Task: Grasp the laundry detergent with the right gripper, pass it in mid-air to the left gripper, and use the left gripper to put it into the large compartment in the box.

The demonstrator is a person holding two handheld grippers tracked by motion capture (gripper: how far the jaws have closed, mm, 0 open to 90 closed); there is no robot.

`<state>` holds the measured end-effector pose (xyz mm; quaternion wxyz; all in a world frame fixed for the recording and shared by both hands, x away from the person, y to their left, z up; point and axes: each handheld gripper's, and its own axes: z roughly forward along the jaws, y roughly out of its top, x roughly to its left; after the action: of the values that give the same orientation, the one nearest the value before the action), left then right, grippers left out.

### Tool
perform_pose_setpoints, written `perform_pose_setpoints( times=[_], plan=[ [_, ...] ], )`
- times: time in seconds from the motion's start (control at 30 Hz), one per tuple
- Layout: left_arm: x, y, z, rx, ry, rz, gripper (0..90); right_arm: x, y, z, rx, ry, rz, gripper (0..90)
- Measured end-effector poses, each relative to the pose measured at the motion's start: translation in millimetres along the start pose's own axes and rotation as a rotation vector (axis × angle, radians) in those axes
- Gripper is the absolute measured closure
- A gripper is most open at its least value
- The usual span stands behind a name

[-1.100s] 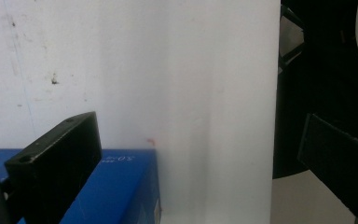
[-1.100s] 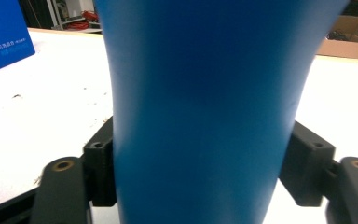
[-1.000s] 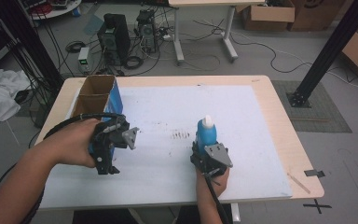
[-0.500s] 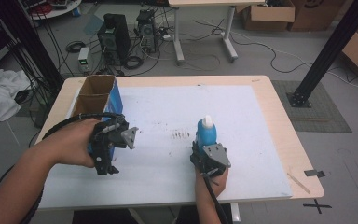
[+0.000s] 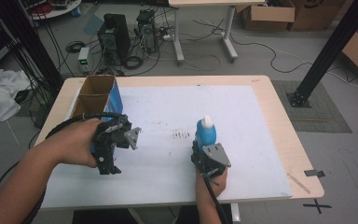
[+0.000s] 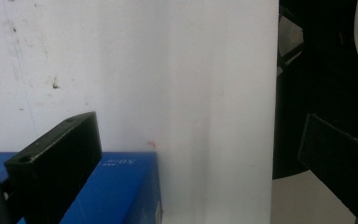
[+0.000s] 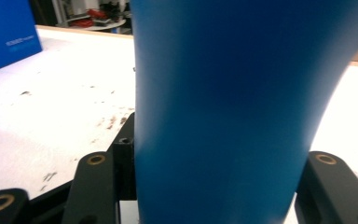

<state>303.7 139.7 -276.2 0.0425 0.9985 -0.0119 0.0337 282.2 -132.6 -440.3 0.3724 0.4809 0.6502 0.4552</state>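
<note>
Right gripper view: blue bottle point(image 7: 223, 112) runs off the top and bottom edges; its cap and base are out of frame. I can't read the small print on the blue box point(image 7: 7, 35) far left.

Left gripper view: box corner point(image 6: 116, 186) cut off at the bottom edge, lettering too blurred to read. Dark shapes at right, unidentifiable.

High view: my left hand point(image 5: 74, 144) hides the box's near end.

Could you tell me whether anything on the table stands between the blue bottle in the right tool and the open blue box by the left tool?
Nothing visible does. The blue bottle stands upright between the right tool's jaws. Between it and the open blue box lies only the bare white mat with dark specks. The left tool sits at the box's near end.
</note>
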Motion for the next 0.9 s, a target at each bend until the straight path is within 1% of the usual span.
perform_pose_setpoints(
  times=[0.03, 0.13, 0.2, 0.27, 0.3, 0.37, 0.47, 0.5, 0.53, 0.63, 0.7, 0.77, 0.87, 0.9],
  plan=[
    [0.3, 0.8, -0.2, 0.000, -0.001, 0.001, 0.1, -3.6, 1.8, -1.6, -0.001, 0.027, -0.005, 45.7],
    [1.7, 2.7, -1.1, 0.005, -0.002, 0.003, 0.1, -10.1, 6.5, -5.2, -0.015, 0.066, -0.004, 46.0],
    [2.5, 4.4, -2.3, 0.002, 0.003, 0.006, 0.0, -14.9, 11.4, -8.4, -0.029, 0.102, -0.009, 46.1],
    [2.8, 5.5, -3.0, 0.002, 0.002, 0.004, 0.1, -21.0, 16.9, -11.7, -0.039, 0.165, 0.005, 46.2],
    [3.4, 7.7, -4.1, 0.002, 0.004, 0.011, 0.1, -22.9, 19.7, -13.6, -0.041, 0.184, -0.002, 46.2],
    [3.8, 9.8, -4.9, 0.000, 0.005, 0.010, 0.1, -25.0, 24.9, -17.4, -0.038, 0.205, -0.032, 46.2],
    [4.4, 11.6, -5.1, 0.001, 0.005, 0.013, 0.1, -30.5, 29.5, -21.7, -0.038, 0.255, -0.040, 46.3],
    [4.8, 13.3, -5.4, 0.002, 0.005, 0.016, 0.0, -33.4, 30.7, -23.4, -0.040, 0.285, -0.049, 46.3],
    [4.7, 14.0, -5.4, 0.001, 0.005, 0.017, 0.1, -35.0, 31.3, -24.6, -0.043, 0.298, -0.051, 46.3],
    [5.3, 16.0, -5.8, 0.005, 0.004, 0.020, 0.0, -42.5, 33.5, -28.0, -0.058, 0.381, -0.065, 46.3],
    [5.7, 17.0, -7.0, 0.007, 0.004, 0.020, 0.1, -46.9, 35.6, -29.6, -0.063, 0.445, -0.071, 46.3],
    [5.6, 17.9, -8.6, 0.007, 0.003, 0.021, 0.0, -50.6, 39.1, -30.7, -0.066, 0.509, -0.091, 46.3],
    [5.2, 18.8, -10.6, 0.005, 0.006, 0.025, 0.1, -53.8, 45.2, -32.6, -0.058, 0.582, -0.132, 46.3],
    [5.2, 18.8, -10.6, 0.005, 0.006, 0.025, 0.1, -53.8, 45.2, -32.6, -0.058, 0.582, -0.132, 46.3]
  ],
)
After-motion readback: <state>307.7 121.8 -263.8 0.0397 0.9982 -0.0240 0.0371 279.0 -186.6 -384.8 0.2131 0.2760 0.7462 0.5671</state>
